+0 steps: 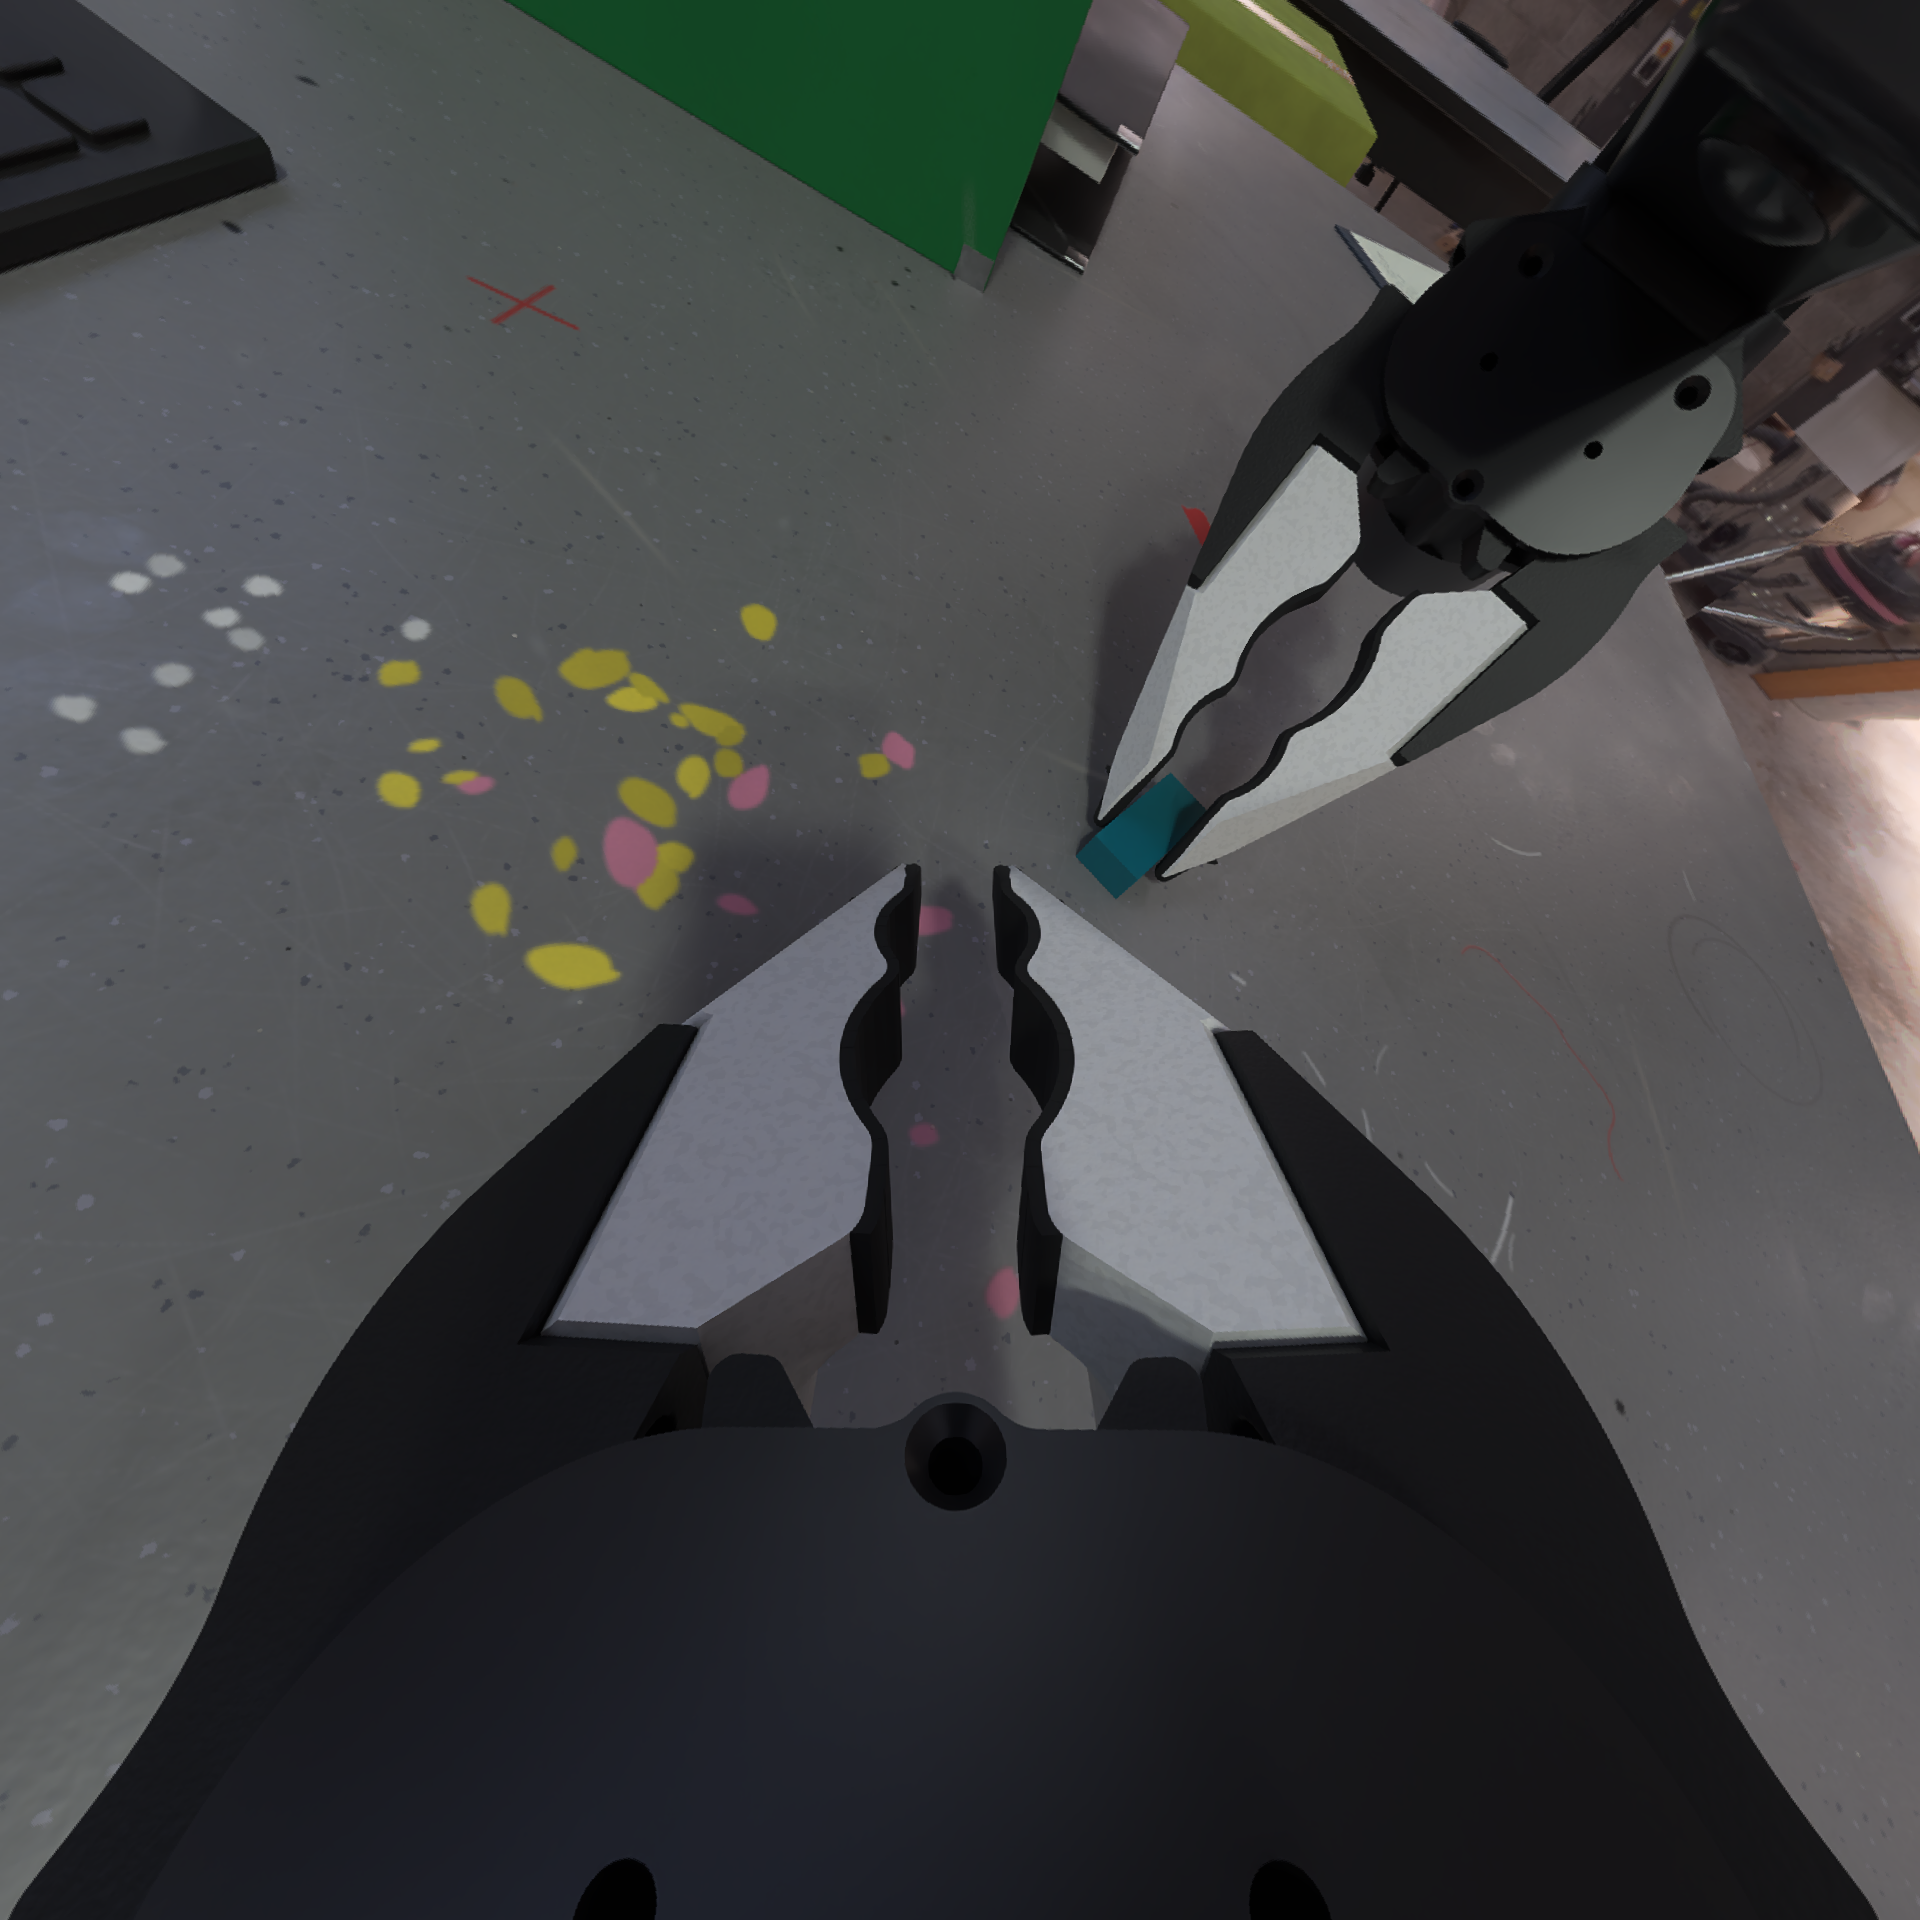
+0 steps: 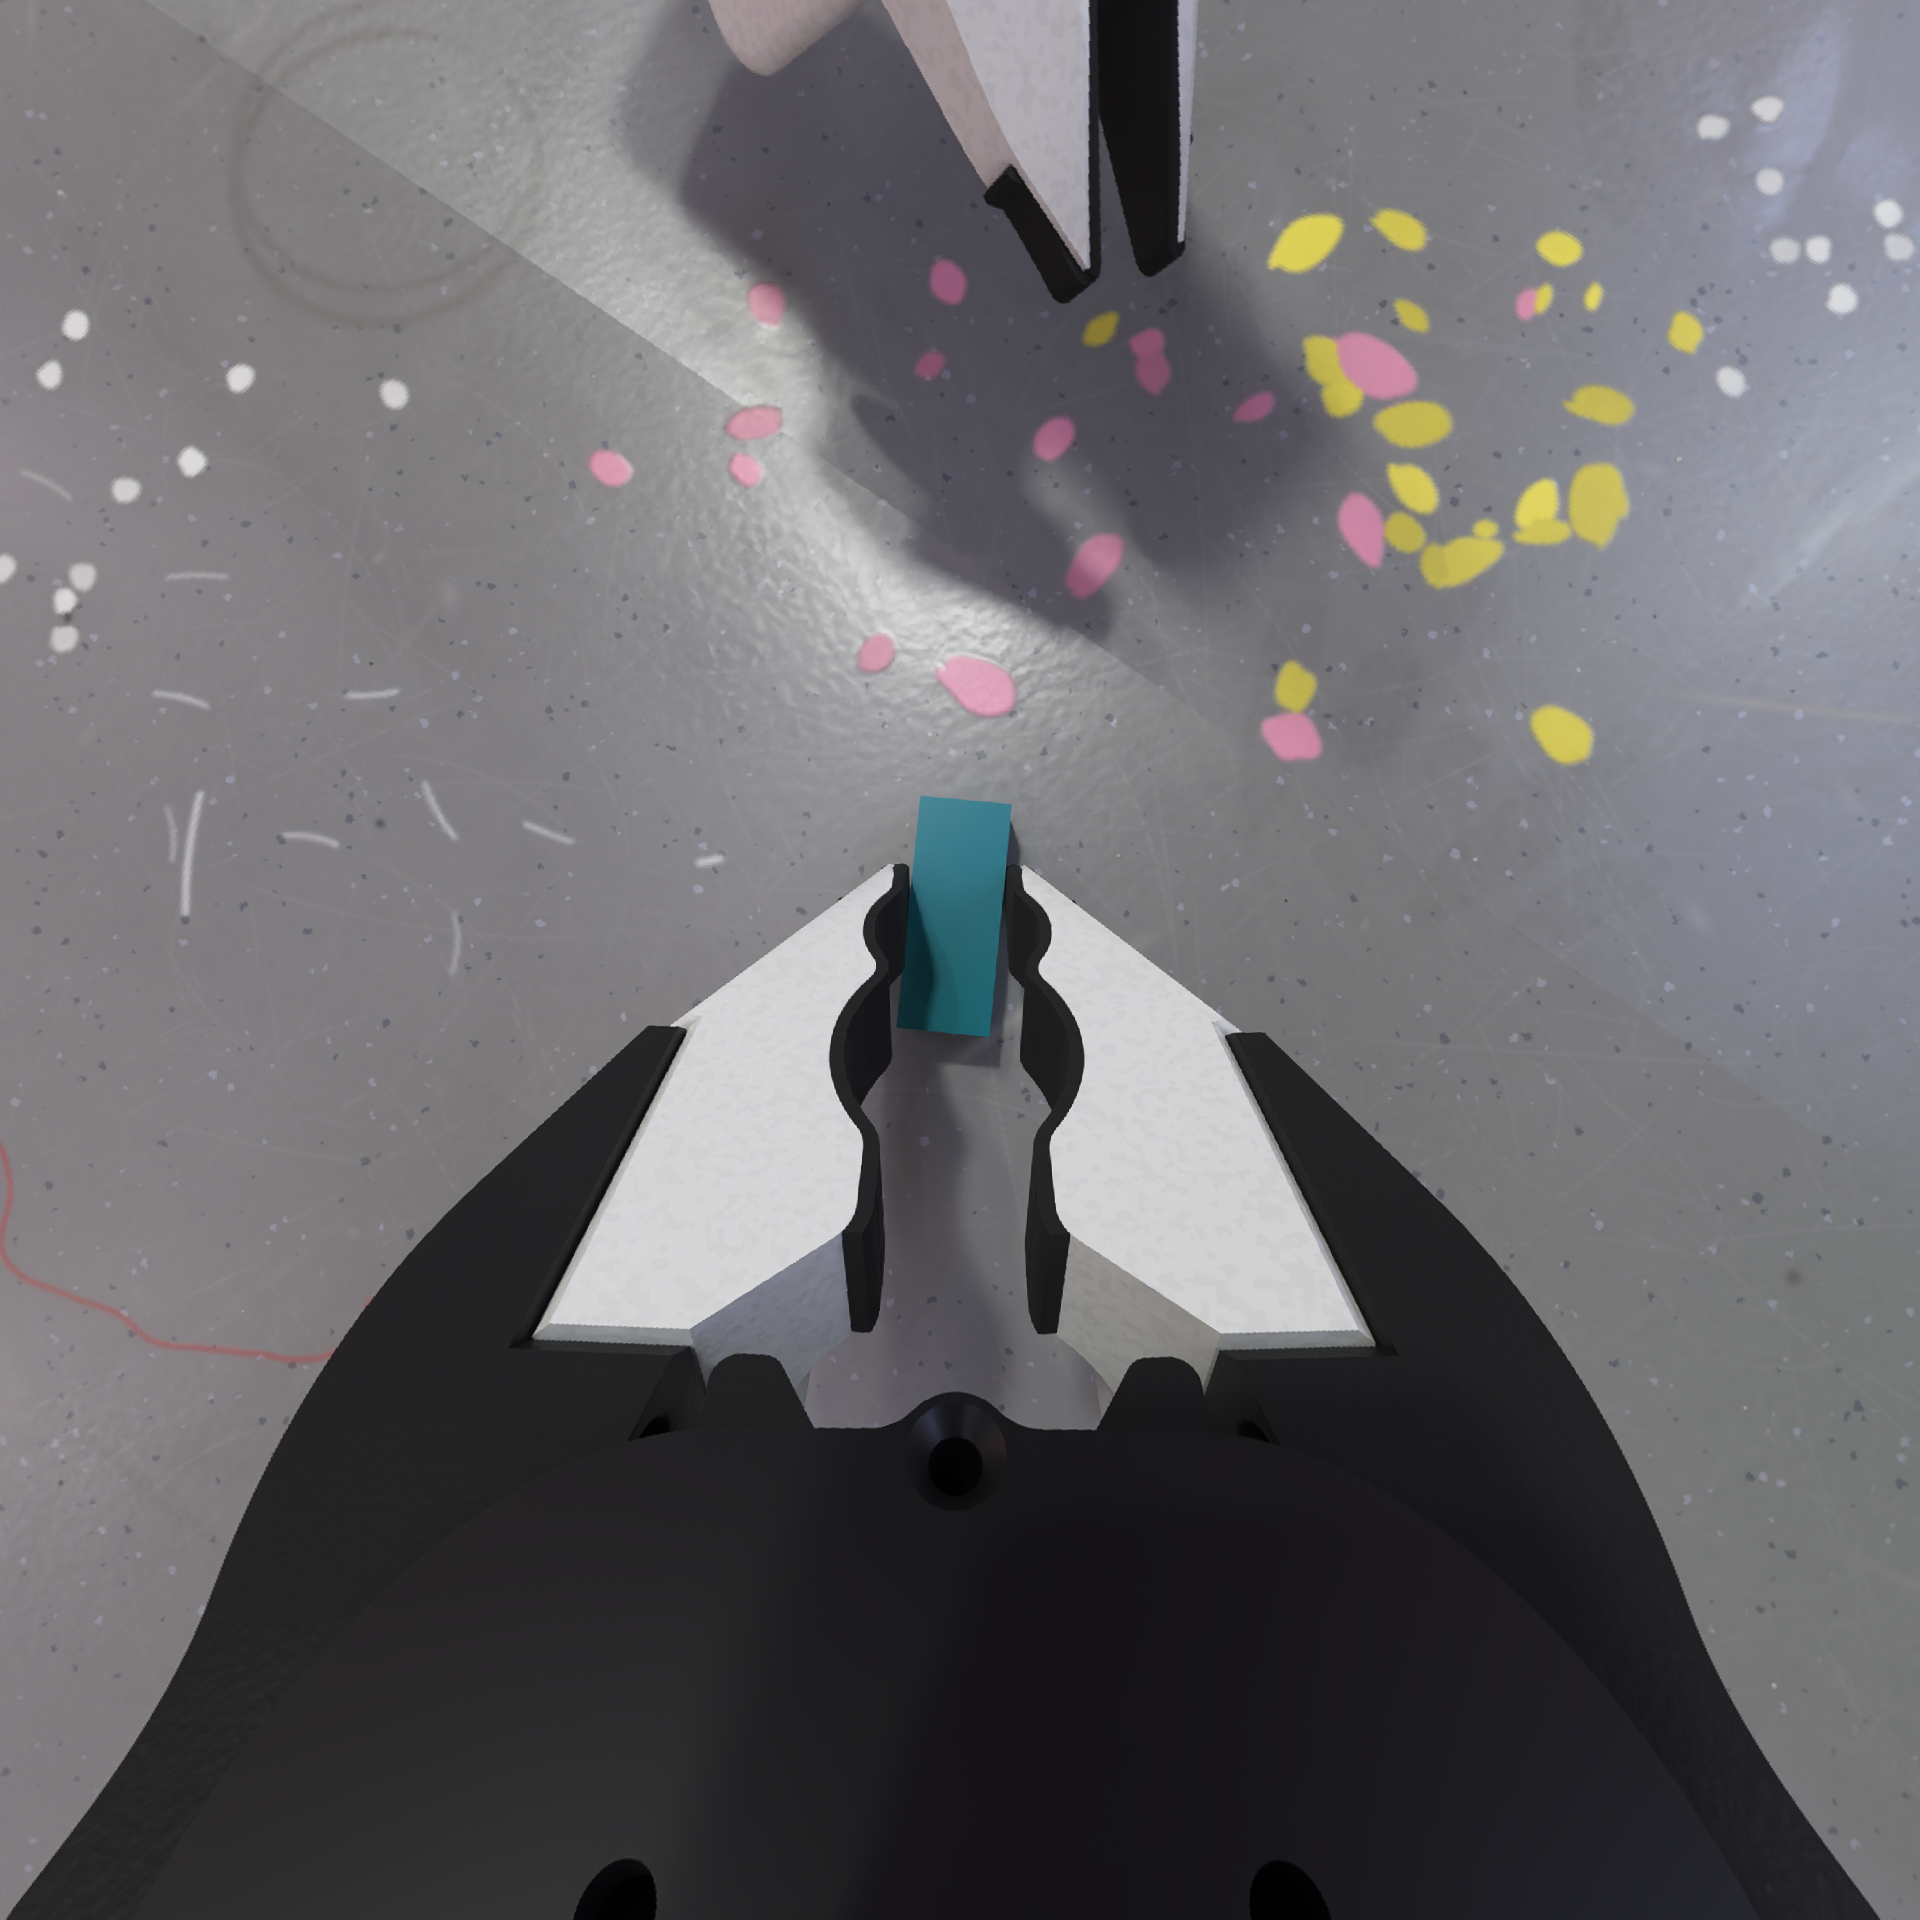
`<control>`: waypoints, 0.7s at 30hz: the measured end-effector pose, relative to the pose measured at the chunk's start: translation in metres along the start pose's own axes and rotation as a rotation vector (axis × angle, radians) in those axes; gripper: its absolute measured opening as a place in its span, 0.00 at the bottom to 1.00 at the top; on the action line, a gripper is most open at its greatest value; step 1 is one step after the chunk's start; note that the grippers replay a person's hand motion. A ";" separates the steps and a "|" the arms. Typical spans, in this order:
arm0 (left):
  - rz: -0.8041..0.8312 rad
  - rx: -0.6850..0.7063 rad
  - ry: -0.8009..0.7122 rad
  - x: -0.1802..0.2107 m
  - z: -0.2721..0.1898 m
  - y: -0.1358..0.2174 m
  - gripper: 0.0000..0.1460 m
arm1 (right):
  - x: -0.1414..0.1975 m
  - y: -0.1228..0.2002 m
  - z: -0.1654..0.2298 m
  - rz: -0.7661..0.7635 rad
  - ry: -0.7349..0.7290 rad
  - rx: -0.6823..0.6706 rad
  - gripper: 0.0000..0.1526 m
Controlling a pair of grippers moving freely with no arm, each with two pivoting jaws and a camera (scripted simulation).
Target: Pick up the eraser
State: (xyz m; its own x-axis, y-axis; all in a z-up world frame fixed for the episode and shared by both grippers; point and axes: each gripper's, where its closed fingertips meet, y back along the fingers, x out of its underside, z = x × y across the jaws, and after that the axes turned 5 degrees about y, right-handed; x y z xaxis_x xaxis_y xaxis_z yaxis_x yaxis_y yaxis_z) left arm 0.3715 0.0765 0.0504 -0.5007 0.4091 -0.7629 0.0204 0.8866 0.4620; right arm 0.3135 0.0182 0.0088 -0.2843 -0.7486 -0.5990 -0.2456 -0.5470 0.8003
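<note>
I'm gripping the teal eraser (image 2: 956,920) with the right gripper (image 2: 958,883), jaws clenched on it over the grey table (image 2: 416,1039); my left gripper (image 1: 956,883) is hovering near, jaws released, holding nothing.

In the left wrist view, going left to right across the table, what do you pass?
Black tray → white paint spots → red cross mark → yellow and pink paint spots → teal eraser, between the right gripper's fingertips.
</note>
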 end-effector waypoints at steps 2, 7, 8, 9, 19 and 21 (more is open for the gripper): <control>0.001 0.000 0.000 0.000 0.000 0.000 0.09 | -0.001 -0.001 0.001 -0.001 0.005 -0.003 0.12; 0.004 -0.002 -0.004 0.001 0.000 -0.001 0.09 | -0.014 0.004 -0.009 -0.054 0.068 0.048 0.12; 0.006 -0.001 -0.003 0.001 0.000 -0.001 0.09 | -0.019 0.006 -0.012 -0.071 0.087 0.053 0.12; 0.009 0.000 -0.001 0.002 0.000 -0.002 0.09 | -0.023 0.007 -0.015 -0.086 0.108 0.053 0.12; 0.082 -0.054 -0.133 0.013 -0.005 -0.010 0.09 | -0.028 -0.005 -0.025 -0.113 0.174 -0.129 0.12; 0.106 -0.065 -0.178 0.017 -0.007 -0.014 0.09 | -0.027 -0.007 -0.023 -0.104 0.170 -0.141 0.12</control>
State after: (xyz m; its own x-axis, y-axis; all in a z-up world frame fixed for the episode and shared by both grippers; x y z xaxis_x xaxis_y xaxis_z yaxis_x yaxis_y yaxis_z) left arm 0.3567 0.0697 0.0345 -0.3374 0.5365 -0.7735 0.0063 0.8230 0.5680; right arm 0.3442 0.0331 0.0197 -0.1012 -0.7313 -0.6745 -0.1304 -0.6623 0.7378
